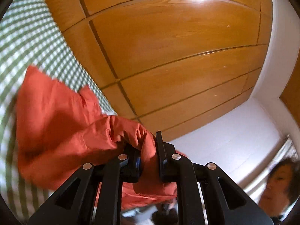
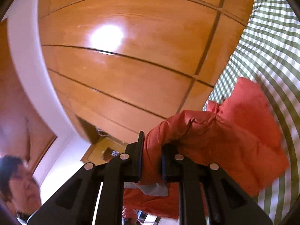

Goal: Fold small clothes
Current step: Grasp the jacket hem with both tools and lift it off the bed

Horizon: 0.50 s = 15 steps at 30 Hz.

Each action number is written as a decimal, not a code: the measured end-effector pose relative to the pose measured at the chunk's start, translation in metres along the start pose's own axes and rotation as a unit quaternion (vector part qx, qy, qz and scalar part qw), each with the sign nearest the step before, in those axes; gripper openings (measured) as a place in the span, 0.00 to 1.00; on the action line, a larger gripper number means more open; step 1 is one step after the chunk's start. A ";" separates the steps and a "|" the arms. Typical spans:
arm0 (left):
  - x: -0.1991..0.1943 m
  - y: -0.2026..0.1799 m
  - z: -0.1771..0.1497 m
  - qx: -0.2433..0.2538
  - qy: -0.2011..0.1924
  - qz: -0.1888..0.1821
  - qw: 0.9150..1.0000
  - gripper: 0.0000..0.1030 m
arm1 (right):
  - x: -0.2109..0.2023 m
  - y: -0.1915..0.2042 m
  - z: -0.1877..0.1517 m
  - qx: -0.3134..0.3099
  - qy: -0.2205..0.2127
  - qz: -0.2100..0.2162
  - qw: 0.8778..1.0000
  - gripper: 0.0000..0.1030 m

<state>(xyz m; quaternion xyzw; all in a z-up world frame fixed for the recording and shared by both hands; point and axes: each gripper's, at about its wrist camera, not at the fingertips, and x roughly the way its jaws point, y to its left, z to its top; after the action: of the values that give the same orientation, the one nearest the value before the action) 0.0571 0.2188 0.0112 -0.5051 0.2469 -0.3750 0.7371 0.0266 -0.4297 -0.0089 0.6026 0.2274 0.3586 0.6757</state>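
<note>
One orange-red garment is pinched by both grippers, a bunched fold of it squeezed between the black jaws of each. In the left wrist view the left gripper is clamped on an edge of the cloth, and the rest of the garment spreads out to the left of that gripper, in front of the green-and-white checked cloth. In the right wrist view the right gripper is likewise closed on a fold of the garment, which billows to the right of it; a pale inner patch hangs just under the jaws. Behind the garment stands a glossy wooden panelled wall. One person shows at the edge of each view.
</note>
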 end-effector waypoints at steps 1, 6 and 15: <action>0.011 0.005 0.009 0.005 0.001 0.010 1.000 0.12 | 0.013 -0.007 0.010 0.006 -0.002 -0.009 1.000 0.13; 0.057 0.042 0.045 0.008 -0.004 0.079 0.997 0.12 | 0.043 -0.054 0.036 0.037 -0.009 -0.071 0.997 0.13; 0.116 0.102 0.062 0.019 0.011 0.213 0.977 0.47 | 0.069 -0.104 0.043 0.022 -0.063 -0.168 0.983 0.34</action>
<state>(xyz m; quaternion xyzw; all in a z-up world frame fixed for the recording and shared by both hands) 0.2038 0.1818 -0.0592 -0.4228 0.3497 -0.2193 0.8068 0.1247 -0.4073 -0.0945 0.5915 0.2901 0.1961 0.7263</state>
